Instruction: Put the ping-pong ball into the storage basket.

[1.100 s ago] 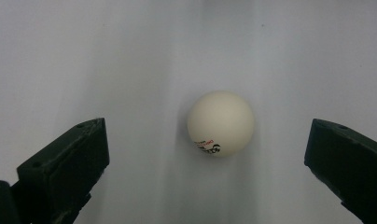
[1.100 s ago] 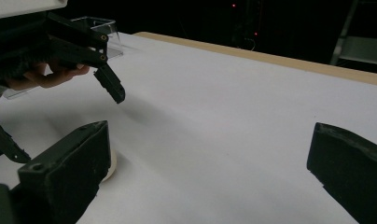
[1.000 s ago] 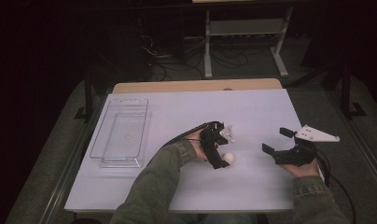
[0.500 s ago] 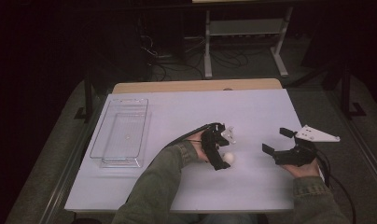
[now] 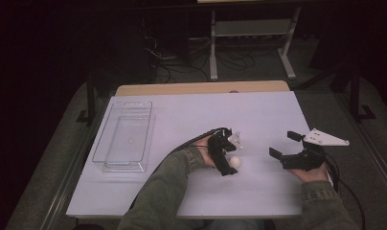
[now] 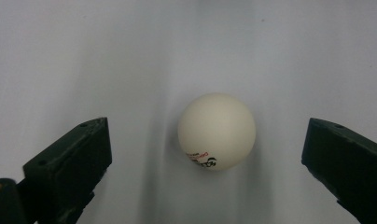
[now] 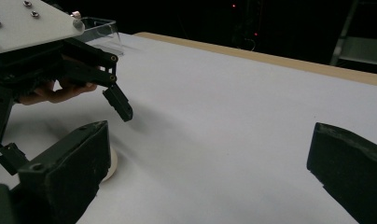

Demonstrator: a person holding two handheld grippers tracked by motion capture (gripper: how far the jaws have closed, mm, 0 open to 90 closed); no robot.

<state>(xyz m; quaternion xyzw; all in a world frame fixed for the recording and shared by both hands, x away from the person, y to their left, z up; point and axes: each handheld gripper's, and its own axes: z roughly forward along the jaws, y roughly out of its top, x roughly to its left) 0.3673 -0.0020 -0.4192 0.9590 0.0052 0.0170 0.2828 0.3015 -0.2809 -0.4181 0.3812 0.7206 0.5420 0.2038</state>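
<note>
From the high view, a person sat at a white tabletop [image 5: 182,115] with a gripper in each hand. The left gripper [image 5: 228,160] pointed down near the middle of the tabletop. A small white ball [image 5: 235,162] lay on the tabletop right at its tips. The right gripper [image 5: 282,145] was off to the side, well apart from the ball. Its jaws were spread wide and held nothing. A clear plastic box [image 5: 123,136] sat at the left side of the tabletop, far from both grippers.

In the left gripper view, the ball [image 6: 217,130] sat on the tabletop [image 6: 130,56] between the two black jaws. The left gripper [image 6: 210,154] was wide open. There was a gap on each side of the ball, so neither jaw touched it. The ball had a little print low on its side, with tiny red letters and a black mark under them. The print was too small to read.

In the right gripper view, the right gripper [image 7: 210,154] was open wide, with only bare tabletop [image 7: 233,102] between its jaws. The left gripper [image 7: 60,126] showed farther off at the left, with the person's fingers [image 7: 51,93] around it. A bit of the ball [image 7: 109,165] peeked out from behind the near black jaw. A corner of the clear box [image 7: 102,28] showed at the back.
</note>
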